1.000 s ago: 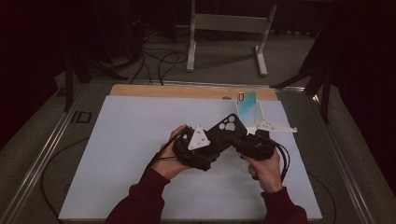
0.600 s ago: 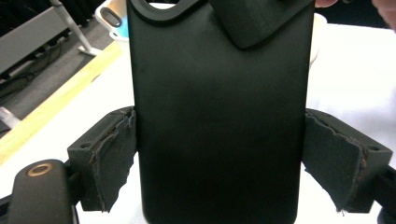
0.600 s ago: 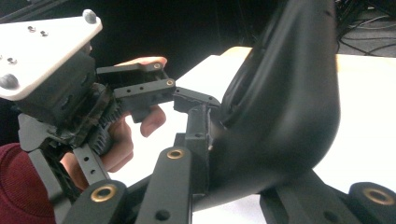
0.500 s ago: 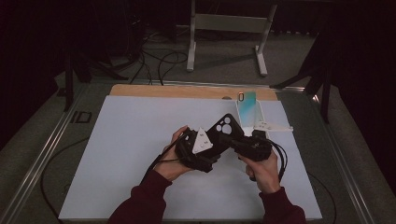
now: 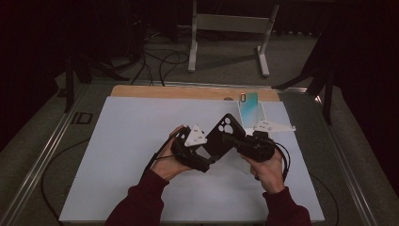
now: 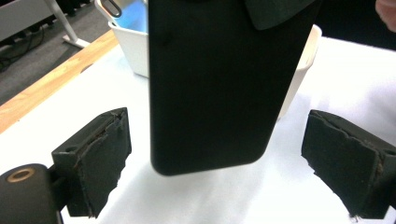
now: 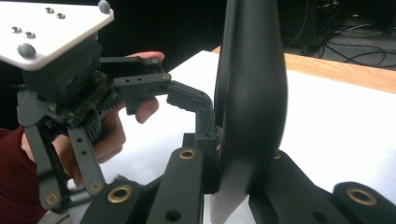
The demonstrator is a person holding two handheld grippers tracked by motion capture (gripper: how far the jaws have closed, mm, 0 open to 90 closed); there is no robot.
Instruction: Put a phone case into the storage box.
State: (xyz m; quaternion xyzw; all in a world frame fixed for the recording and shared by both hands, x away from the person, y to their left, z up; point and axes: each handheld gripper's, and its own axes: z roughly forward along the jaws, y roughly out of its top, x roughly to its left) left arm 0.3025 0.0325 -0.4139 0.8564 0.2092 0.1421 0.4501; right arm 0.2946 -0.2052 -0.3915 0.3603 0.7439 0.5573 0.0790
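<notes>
A black phone case (image 5: 225, 135) is held upright above the white mat, camera cutout at the top. My right gripper (image 5: 230, 140) is shut on its edge; in the right gripper view the case (image 7: 252, 93) stands clamped between the jaws (image 7: 233, 175). My left gripper (image 5: 210, 159) sits at the case's lower end. Its jaws have just been opening: the pads (image 6: 100, 149) stand wide apart, and the case's rounded bottom (image 6: 210, 84) hangs between them with a gap on each side. The left gripper (image 7: 154, 88) also faces the right gripper view.
A white bin (image 6: 133, 51) holding a blue-green phone (image 5: 248, 104) stands just behind the case at the mat's far right. The white mat (image 5: 131, 141) covers the table, with a wooden strip (image 5: 188, 92) along its far edge. Metal rails run down both sides.
The two hands have drawn slightly closer at the middle of the mat, and the case has tilted and shifted a little left. Both forearms stay where they were.
</notes>
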